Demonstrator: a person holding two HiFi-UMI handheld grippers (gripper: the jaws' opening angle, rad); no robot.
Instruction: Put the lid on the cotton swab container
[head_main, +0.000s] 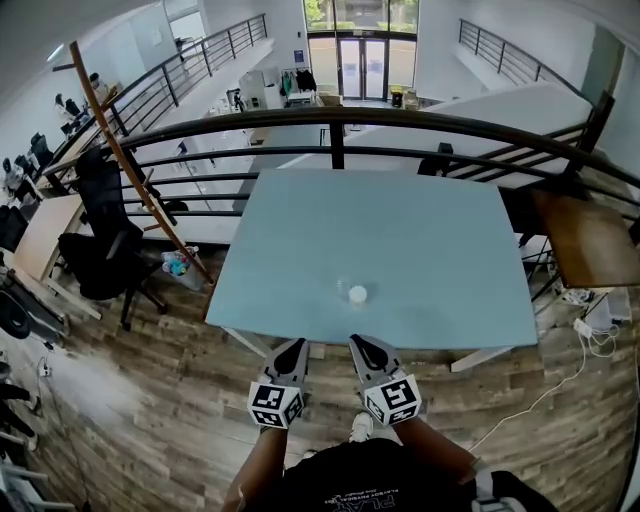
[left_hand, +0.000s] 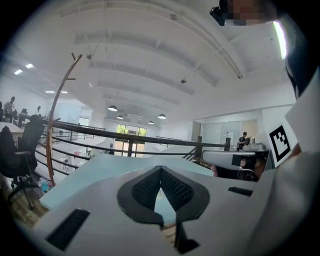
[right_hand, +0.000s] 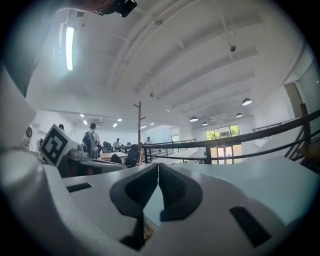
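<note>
Both tongs sit low in the head view, left gripper (head_main: 296, 345) and right gripper (head_main: 358, 343), just short of the blue table (head_main: 430, 240). Near its front edge a small white round piece (head_main: 358, 293) lies just beside a clear piece (head_main: 343, 287). Left gripper view: jaws pressed together, empty. Right gripper view: jaws likewise together, nothing between.

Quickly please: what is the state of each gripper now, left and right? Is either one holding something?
Left gripper: closed, holding nothing.
Right gripper: closed, holding nothing.
</note>
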